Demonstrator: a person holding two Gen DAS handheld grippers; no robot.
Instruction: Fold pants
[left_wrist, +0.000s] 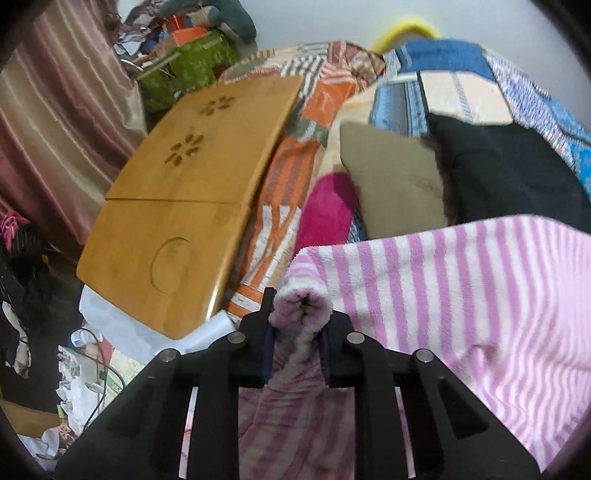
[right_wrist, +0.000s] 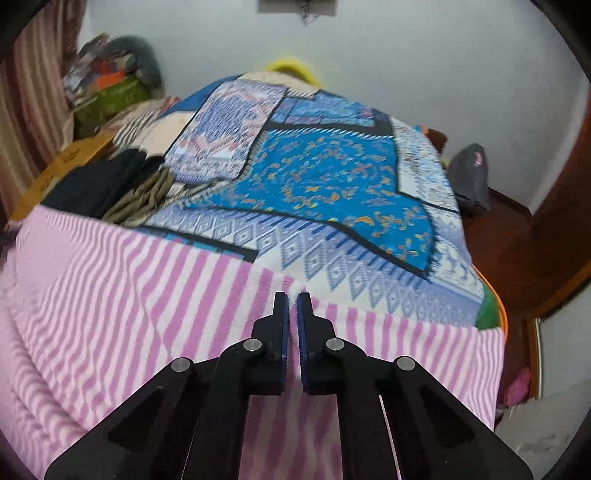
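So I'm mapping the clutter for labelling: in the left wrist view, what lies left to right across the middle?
Curtain → wooden lap table → orange patterned bedding → tan cushion → black cloth.

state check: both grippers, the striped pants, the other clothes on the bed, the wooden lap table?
left gripper: shut on a bunched fold of the pants
right gripper: shut, pinching the pants' edge
pink-and-white striped pants: spread over the bed, one end gathered thick
black garment: folded, lying flat
khaki garment: folded, beside the black one
wooden lap table: lying flat on the bed's edge, bare
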